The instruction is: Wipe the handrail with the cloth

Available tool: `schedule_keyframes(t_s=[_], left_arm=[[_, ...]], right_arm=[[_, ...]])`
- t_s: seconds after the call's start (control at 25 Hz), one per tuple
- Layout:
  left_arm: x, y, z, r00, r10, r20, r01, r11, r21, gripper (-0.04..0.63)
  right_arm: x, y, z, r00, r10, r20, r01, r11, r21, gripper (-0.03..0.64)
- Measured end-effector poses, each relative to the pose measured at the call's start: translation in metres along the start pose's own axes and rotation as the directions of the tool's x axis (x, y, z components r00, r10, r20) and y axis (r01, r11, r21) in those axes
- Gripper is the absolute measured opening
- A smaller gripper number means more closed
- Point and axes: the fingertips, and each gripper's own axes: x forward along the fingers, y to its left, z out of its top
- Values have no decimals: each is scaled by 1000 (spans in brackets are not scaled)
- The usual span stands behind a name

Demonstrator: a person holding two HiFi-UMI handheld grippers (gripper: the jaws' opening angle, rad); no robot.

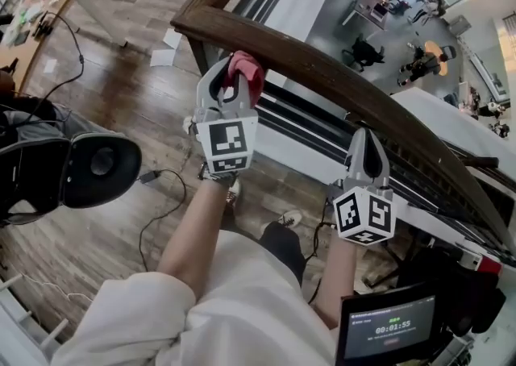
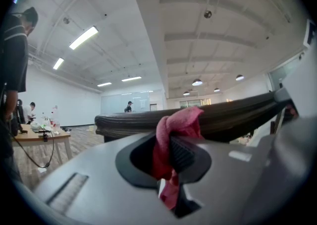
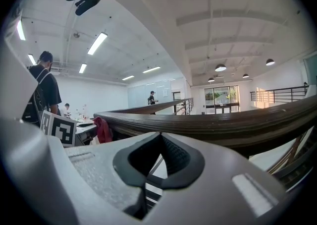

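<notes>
Cloth, a red one, is clamped tight between the jaws of my left gripper, right against the near edge of the wooden handrail. My right gripper has its jaws together on nothing, near the handrail, further along.

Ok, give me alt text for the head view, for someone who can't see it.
Seen from above, the left hand-held gripper clamps a red cloth at a dark wooden handrail. The right hand-held gripper, empty, points at the handrail further along, with a wood floor below.
</notes>
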Motion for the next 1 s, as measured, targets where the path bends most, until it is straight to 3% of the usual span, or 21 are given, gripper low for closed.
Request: schedule_keyframes(t_s=[0.16,0.48,1.0], left_arm=[[-4,-27,0,1000,-25,-19,25,1000,2,45],[-8,-49,-4,997,6,-74,-6,1000,-8,44],[-17,-112,-2,991,30,-131,-28,999,20,44]], right_arm=[[-6,-15,0,1000,-5,3,5,1000,12,2],[-9,-52,-1,1000,3,4,-3,1000,9,2],[-26,-99,4,996,84,16,-84,996,-17,2]])
